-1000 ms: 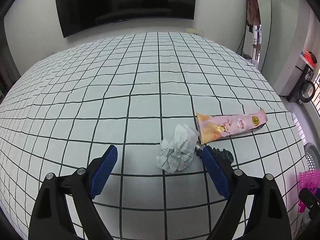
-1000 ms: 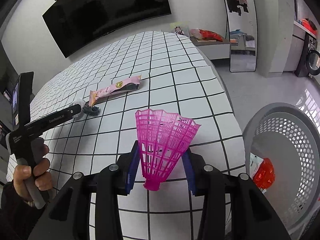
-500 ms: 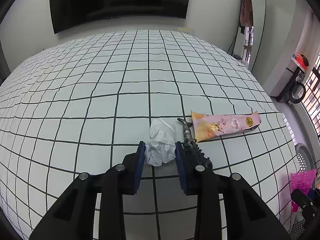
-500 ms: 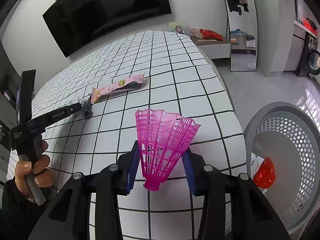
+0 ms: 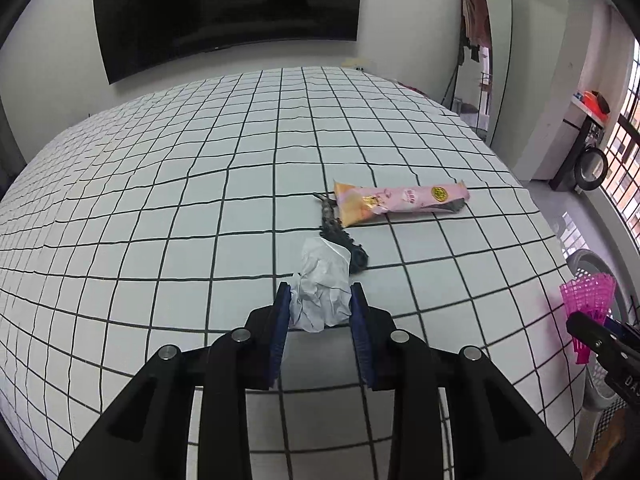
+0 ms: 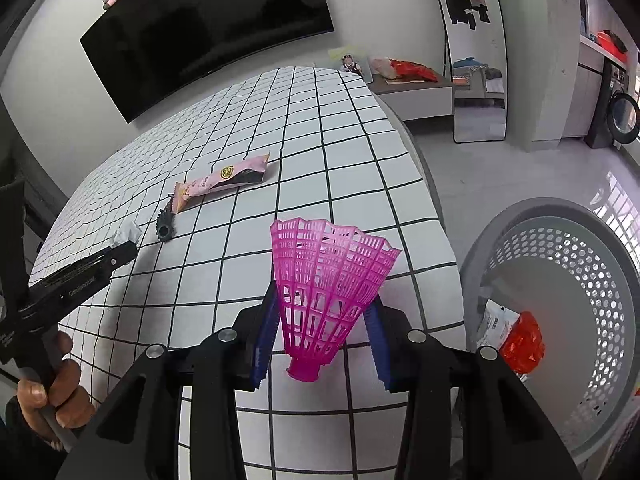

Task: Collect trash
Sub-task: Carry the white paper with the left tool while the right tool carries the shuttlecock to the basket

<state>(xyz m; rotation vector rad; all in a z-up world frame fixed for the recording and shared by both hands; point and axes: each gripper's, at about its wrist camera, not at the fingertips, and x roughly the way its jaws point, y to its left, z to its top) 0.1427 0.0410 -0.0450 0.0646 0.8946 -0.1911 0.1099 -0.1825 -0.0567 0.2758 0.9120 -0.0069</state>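
Tissue now sits pinched between the blue pads of the left gripper. A second ago those jaws stood wide apart on either side of it; half a second ago they had closed in; now they press the crumpled wad from both sides, and it looks lifted a little off the bed, though I cannot tell for sure whether it has cleared the checked cover. That grasp seems settled, so this piece is likely ready to be carried off.

The right gripper has not changed over the same second: it holds the pink shuttlecock by its skirt, cork end toward the camera, near the bed's right edge. Just past that edge stands the grey basket, with a red wrapper already lying inside. Both tools are therefore loaded, and the sensible next move would be to bring them over the basket's rim and let go.

Two things remain on the bed, near its right side: a pink snack wrapper and a dark, toothed object lying just beside the wrapper's near end and close to the tissue. What that dark thing is I cannot make out. They would need a second trip.
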